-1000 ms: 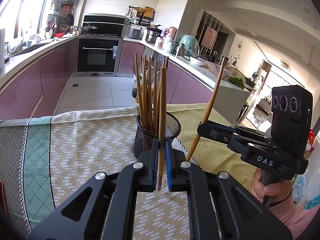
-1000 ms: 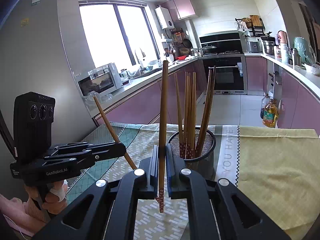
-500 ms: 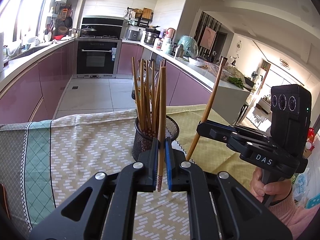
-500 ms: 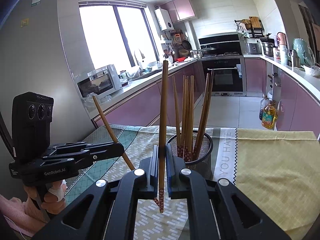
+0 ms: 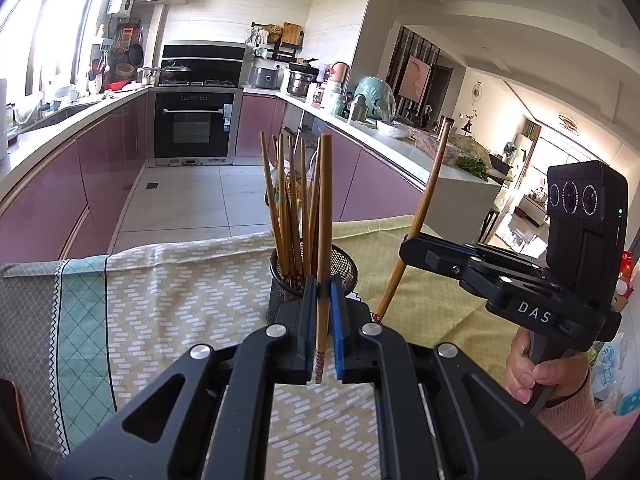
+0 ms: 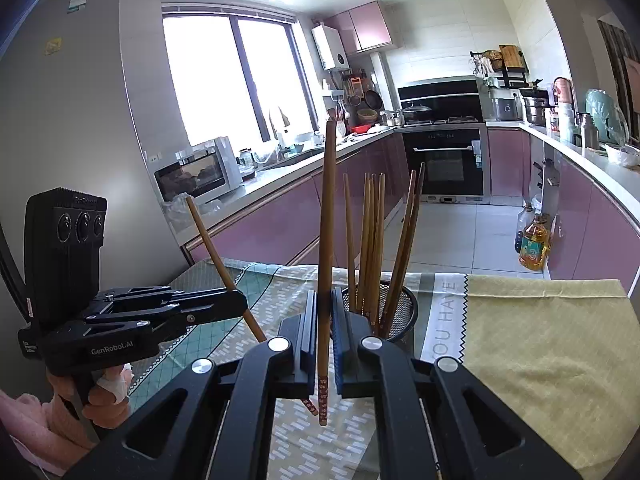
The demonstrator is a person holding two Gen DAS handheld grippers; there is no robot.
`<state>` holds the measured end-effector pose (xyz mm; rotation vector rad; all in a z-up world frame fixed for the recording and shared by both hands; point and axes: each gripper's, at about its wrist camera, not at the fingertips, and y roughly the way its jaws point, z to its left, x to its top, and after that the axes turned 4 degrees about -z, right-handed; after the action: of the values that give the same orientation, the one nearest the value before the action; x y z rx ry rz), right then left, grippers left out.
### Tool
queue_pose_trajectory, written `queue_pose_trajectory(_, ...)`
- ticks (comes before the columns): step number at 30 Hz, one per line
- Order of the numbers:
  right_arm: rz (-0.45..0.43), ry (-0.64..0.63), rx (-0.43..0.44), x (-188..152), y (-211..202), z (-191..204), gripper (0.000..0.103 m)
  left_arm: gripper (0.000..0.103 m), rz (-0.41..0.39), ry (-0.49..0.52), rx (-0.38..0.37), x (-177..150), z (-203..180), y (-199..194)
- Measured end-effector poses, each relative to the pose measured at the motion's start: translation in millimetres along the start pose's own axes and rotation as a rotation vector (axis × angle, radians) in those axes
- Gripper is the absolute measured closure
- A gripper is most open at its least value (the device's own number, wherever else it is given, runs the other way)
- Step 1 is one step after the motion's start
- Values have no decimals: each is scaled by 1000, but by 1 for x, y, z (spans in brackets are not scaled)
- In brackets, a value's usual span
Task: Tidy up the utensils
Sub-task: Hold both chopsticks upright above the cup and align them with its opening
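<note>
Kitchen table, each claw apparently gripping a chopstick

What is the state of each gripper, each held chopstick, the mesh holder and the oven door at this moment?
left gripper: shut on a chopstick
left chopstick: held upright, above the table
right gripper: shut on a chopstick
right chopstick: held upright, above the table
mesh holder: upright on the tablecloth, holding several chopsticks
oven door: closed
</note>
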<state>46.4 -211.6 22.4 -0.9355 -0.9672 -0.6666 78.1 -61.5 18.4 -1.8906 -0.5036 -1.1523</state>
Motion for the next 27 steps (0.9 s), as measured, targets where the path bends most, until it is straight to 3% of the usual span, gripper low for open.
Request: queue_pose_trajectory(27,-54,-42,6,28,1,0,97,96,-76,38,8,27,-7,-10)
